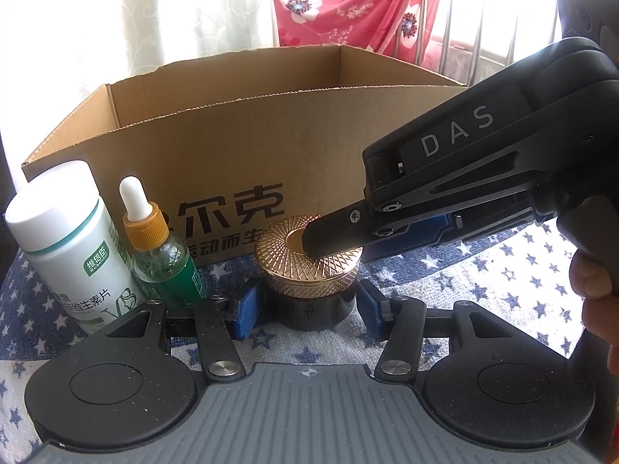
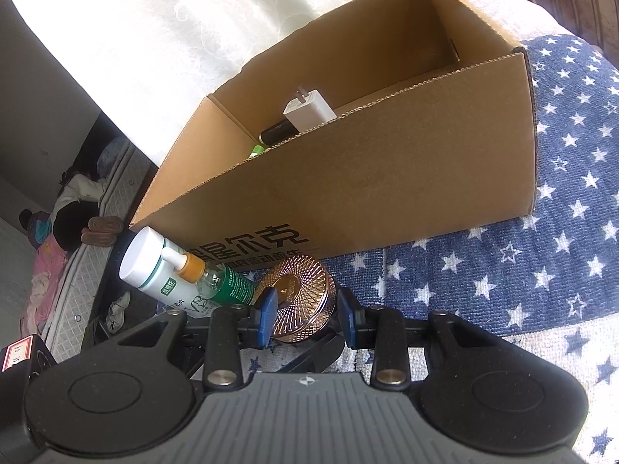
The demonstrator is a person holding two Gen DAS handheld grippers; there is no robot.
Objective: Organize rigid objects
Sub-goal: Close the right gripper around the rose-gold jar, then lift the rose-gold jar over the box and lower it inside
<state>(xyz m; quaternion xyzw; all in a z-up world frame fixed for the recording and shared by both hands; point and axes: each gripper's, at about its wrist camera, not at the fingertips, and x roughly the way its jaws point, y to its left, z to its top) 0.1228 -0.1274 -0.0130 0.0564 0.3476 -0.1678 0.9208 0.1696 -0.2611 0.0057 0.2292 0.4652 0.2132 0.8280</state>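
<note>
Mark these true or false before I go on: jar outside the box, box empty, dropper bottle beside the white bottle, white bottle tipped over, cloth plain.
1. The gold-lidded jar stands outside the cardboard box. True.
2. The box is empty. False: a white charger plug and a dark tube lie inside.
3. The dropper bottle stands beside the white vitamin bottle. True.
4. The white bottle lies tipped over. False: it is upright.
5. The cloth is plain. False: blue with white stars.

The cardboard box's [image 1: 216,147] near wall hides its inside from the left wrist view. In the right wrist view, the box's rim cuts off a white charger [image 2: 308,112], a black tube [image 2: 276,132] and something green [image 2: 257,150], perhaps a cap.
</note>
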